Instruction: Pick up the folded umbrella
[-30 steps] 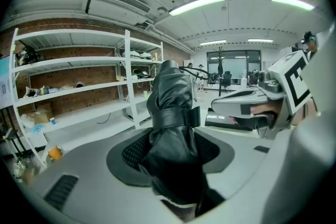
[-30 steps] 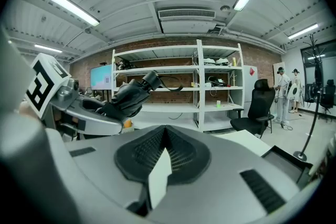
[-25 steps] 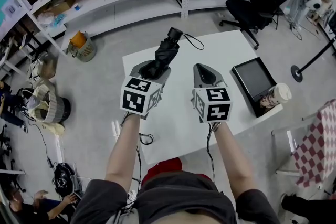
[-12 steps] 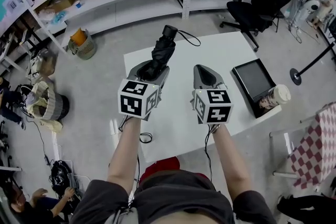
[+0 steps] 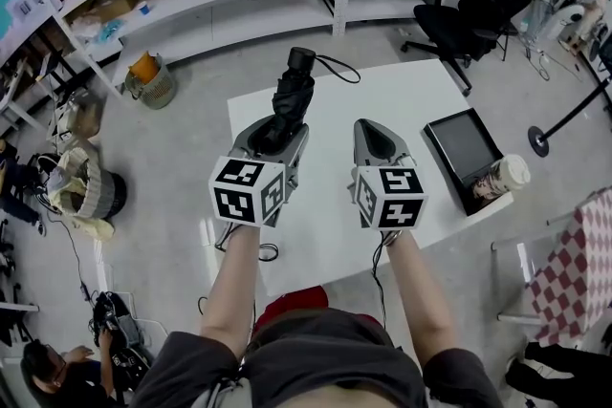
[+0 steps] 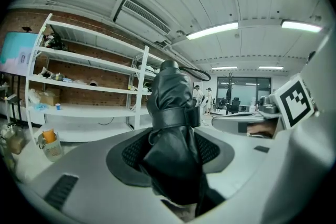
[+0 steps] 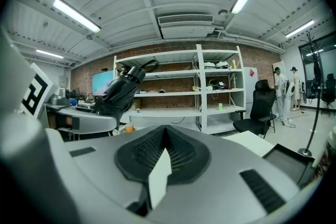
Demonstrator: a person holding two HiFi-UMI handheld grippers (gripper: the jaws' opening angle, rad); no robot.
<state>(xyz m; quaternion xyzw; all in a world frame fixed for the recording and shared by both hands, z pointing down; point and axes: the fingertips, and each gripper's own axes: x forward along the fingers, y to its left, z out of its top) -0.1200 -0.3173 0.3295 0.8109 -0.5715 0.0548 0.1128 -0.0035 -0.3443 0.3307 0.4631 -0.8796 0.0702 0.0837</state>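
Folded umbrella [image 5: 292,93], clamped between left gripper [image 5: 283,126] jaws

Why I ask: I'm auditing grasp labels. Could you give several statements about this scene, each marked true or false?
1. The left gripper is clamped on the black folded fabric umbrella. True.
2. The right gripper holds the patterned paper cup. False: its jaws are shut together on nothing; the cup sits by the black tray at the white table's right side.
3. The umbrella lies flat on the table. False: it is off the table, angled upward from the left gripper.
4. A black office chair stands on the floor beyond the table. True.
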